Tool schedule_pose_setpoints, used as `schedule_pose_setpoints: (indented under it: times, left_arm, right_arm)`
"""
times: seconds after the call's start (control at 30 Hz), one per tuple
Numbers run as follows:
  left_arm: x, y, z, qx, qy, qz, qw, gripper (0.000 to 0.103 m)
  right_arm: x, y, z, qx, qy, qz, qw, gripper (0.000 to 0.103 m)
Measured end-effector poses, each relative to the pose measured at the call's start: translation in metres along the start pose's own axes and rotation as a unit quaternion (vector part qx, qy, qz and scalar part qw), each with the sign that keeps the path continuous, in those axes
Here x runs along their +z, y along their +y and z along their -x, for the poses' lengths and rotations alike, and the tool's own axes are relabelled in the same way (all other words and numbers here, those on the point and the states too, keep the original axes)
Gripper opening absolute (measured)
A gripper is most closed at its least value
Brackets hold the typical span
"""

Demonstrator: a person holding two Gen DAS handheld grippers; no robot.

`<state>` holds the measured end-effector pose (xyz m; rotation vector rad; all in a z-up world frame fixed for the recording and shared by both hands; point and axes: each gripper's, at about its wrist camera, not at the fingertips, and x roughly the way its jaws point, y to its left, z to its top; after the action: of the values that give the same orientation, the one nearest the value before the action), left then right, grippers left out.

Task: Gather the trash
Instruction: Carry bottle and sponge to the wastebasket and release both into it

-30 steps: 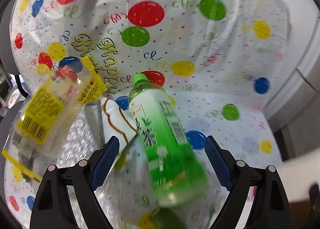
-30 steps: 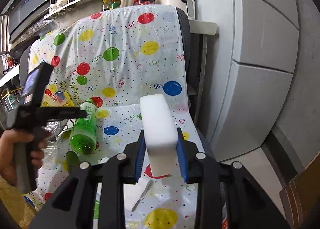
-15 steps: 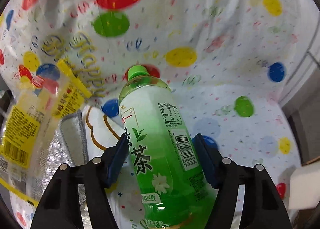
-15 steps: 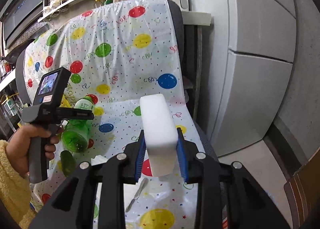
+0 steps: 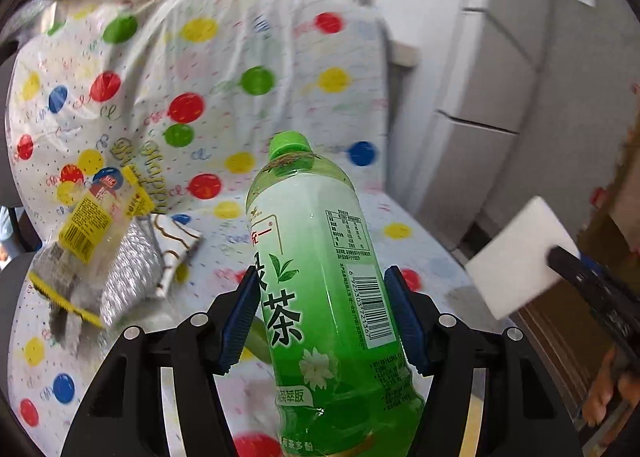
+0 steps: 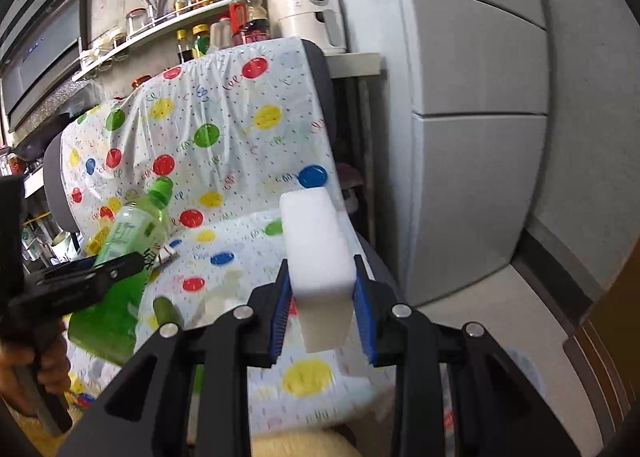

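Observation:
My left gripper [image 5: 326, 293] is shut on a green tea bottle [image 5: 320, 289] with a green cap, held up above the chair seat; the bottle also shows in the right wrist view [image 6: 128, 241]. My right gripper [image 6: 322, 289] is shut on a white foam block [image 6: 318, 257], which also shows at the right of the left wrist view [image 5: 516, 257]. A yellow snack wrapper [image 5: 92, 225] and a silver foil packet [image 5: 132, 265] lie on the seat at the left.
The chair is draped in a balloon-print plastic cover [image 5: 224, 69]. A small dark green object [image 6: 166, 309] lies on the seat. A grey cabinet [image 6: 476, 117] stands to the right. A shelf of bottles [image 6: 192, 9] and a white appliance [image 6: 304, 13] are behind the chair.
My left gripper closed on the green bottle and lifted it off the seat, pulling back. My right gripper kept hold of the foam block and drew back slightly.

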<state>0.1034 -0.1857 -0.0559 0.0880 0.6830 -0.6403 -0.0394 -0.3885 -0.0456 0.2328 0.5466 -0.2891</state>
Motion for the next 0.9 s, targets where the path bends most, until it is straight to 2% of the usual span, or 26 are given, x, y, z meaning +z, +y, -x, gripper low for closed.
schedule_pose_setpoints:
  times: [0.13,0.27,0.43,0.63,0.9]
  left_arm:
    - [-0.025,-0.031,0.021,-0.034,-0.012,-0.027,0.9990,0.063]
    - [-0.044,-0.065,0.021,-0.083,0.003,-0.043,0.9956,0.063]
    - [-0.058,-0.113,0.004,-0.135,0.021,-0.082,0.9872,0.063]
    - [-0.066,-0.170,-0.023,-0.194,0.043,-0.114,0.9734,0.063]
    - [-0.083,-0.245,-0.078,-0.230,0.090,-0.155,0.9565,0.063]
  right_arm:
    - [-0.019,-0.007,0.031,-0.037,0.004,-0.004,0.999,0.029]
    - [-0.041,-0.023,0.059,-0.075,0.010,-0.019,0.997,0.029]
    - [-0.064,-0.056,0.081,-0.115,0.021,-0.054,0.992,0.029]
    - [-0.090,-0.110,0.087,-0.151,0.038,-0.104,0.982,0.029]
    - [-0.118,-0.174,0.067,-0.183,0.067,-0.160,0.968,0.029]
